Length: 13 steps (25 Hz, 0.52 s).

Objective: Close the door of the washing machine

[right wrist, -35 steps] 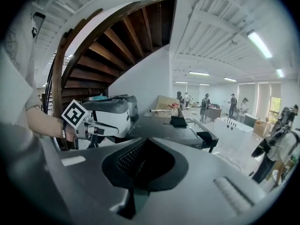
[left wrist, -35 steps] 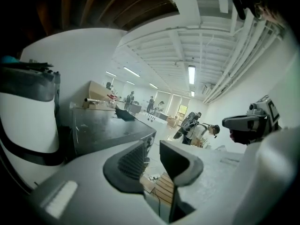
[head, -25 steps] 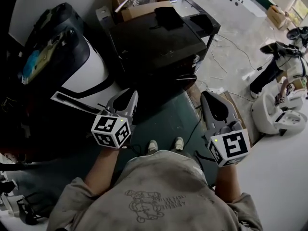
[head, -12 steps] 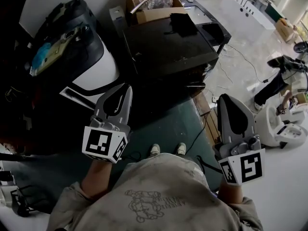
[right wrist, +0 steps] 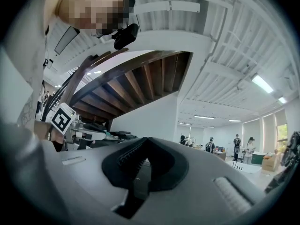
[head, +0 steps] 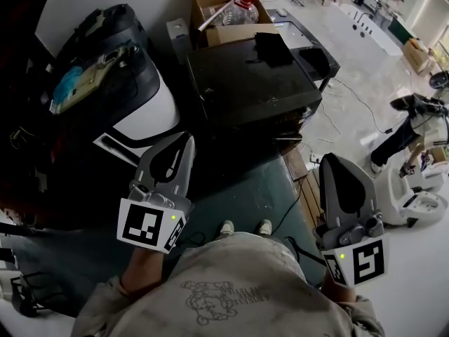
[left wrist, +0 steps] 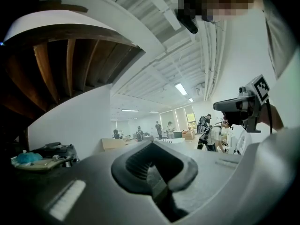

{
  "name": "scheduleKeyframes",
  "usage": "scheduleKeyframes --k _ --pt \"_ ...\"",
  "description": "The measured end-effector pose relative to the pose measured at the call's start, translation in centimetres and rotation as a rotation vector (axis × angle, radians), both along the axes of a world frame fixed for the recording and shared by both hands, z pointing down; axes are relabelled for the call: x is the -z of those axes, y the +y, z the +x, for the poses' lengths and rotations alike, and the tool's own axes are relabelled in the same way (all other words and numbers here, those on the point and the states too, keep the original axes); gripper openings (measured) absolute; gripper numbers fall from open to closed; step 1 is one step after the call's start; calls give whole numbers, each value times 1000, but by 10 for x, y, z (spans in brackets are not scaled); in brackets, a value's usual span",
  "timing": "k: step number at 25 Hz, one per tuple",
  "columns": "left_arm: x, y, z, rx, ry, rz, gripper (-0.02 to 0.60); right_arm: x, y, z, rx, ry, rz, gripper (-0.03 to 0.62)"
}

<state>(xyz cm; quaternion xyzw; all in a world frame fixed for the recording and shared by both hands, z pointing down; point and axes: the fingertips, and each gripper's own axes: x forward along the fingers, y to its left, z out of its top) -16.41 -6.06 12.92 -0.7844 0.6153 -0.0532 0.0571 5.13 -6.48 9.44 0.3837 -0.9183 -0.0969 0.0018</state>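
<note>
A white-and-black rounded machine (head: 140,107) stands at the left of the head view, with clutter on its dark top. A white flat panel (head: 112,146) juts out from its lower front; I cannot tell whether this is the door. My left gripper (head: 181,143) is held upright just right of that panel, apart from it, jaws shut on nothing. My right gripper (head: 334,163) is held upright further right, over the floor, also shut and empty. Both gripper views look upward, with the left gripper (left wrist: 151,146) and the right gripper (right wrist: 146,142) showing pressed-together jaws.
A black box-shaped appliance (head: 252,83) stands ahead, with a cardboard box (head: 221,9) holding a plastic bottle behind it. A green mat (head: 245,188) lies under my feet. Cables run over the floor at right. A white robot base (head: 414,188) stands far right. Wooden stairs (right wrist: 140,78) hang overhead.
Both grippers have sunk lower in the head view, toward my body, and the view has shifted so the machines sit a bit lower. The jaws stayed shut.
</note>
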Motion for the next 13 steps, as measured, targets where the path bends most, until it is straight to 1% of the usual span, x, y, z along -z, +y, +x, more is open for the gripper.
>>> scheduleKeyframes --k 5,9,13 --pt "-5 9 -12 28 4 -16 1 2 -4 3 -15 0 4 28" --pt "-9 11 -24 43 -1 -23 1 0 -11 -5 -24 -3 0 28" --pt "-18 14 -35 59 6 -52 0 -6 -10 -15 -21 0 -15 28"
